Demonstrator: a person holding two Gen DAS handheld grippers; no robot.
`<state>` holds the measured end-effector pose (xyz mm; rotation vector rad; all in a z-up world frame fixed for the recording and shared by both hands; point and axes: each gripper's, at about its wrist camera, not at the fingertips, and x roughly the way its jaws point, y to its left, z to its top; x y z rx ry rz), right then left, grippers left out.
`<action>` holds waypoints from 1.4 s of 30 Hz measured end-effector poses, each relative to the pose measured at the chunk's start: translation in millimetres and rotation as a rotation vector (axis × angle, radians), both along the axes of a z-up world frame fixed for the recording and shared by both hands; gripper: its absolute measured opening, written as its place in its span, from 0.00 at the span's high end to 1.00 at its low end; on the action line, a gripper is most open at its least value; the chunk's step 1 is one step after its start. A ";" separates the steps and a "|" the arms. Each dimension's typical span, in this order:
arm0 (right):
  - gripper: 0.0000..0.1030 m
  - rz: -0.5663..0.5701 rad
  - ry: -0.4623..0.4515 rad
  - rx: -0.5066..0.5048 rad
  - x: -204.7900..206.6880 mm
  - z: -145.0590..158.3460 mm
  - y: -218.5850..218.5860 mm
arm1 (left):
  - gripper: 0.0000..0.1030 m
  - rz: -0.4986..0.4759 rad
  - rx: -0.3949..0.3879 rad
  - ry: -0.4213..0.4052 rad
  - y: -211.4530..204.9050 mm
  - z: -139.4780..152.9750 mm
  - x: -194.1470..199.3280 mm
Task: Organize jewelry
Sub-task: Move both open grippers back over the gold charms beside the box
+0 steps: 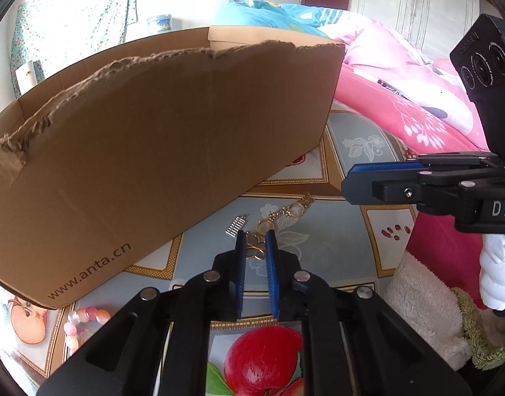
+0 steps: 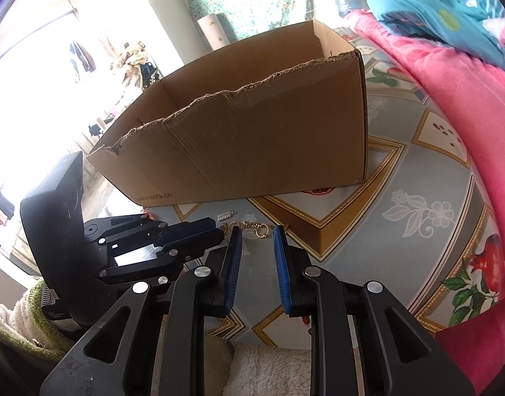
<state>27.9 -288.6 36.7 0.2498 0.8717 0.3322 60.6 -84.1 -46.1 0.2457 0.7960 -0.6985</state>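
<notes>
Left claw point(image 1: 255, 236) astride gold chain point(image 1: 278, 217), beside cardboard box point(image 1: 173, 138).

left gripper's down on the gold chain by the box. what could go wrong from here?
1. The left gripper straddles only one end of the gold chain; the rest trails across the tablecloth and may snag or slip out on lifting.
2. The small silver comb clip lies right beside the fingertips and could get nudged or pinched along.
3. The cardboard box has a tall, torn near wall; a dangling chain may catch on that edge.
</notes>
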 end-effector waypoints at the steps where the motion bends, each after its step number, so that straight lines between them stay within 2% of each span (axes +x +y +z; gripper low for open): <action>1: 0.79 0.003 0.000 -0.001 -0.6 0.5 0.9 | 0.89 0.005 0.007 0.001 1.2 -0.4 -1.1; 9: 0.79 0.041 -0.002 -0.018 -1.9 -0.7 14.1 | 0.89 0.036 -0.016 0.016 13.9 0.1 -10.0; 14: 0.79 0.048 -0.003 -0.023 -1.5 -1.4 19.6 | 0.87 0.029 -0.083 0.018 15.2 7.5 -7.2; 16: 0.79 0.046 0.001 -0.022 -0.6 -2.0 19.3 | 0.79 0.020 -0.065 0.018 8.2 5.8 -3.8; 20: 0.79 0.039 0.006 -0.014 0.7 -2.6 17.4 | 0.79 0.026 0.008 -0.008 -2.9 0.9 -0.1; 24: 0.79 0.031 0.007 -0.014 2.2 -3.3 15.5 | 0.90 0.038 0.047 -0.029 -5.0 0.3 -0.8; 27: 0.79 0.028 0.014 -0.010 4.0 -5.5 14.5 | 0.95 0.040 0.047 -0.021 -1.9 -0.3 -0.5; 35: 0.79 0.058 0.013 -0.009 3.7 -6.7 21.3 | 0.97 0.041 0.075 -0.019 9.3 -0.3 -6.0; 38: 0.79 0.093 0.020 -0.013 3.9 -9.7 29.8 | 0.97 0.059 0.036 -0.002 19.6 0.7 -5.0; 42: 0.76 0.154 -0.008 -0.076 3.1 -11.9 48.2 | 0.97 0.100 -0.045 -0.001 35.9 9.7 -3.6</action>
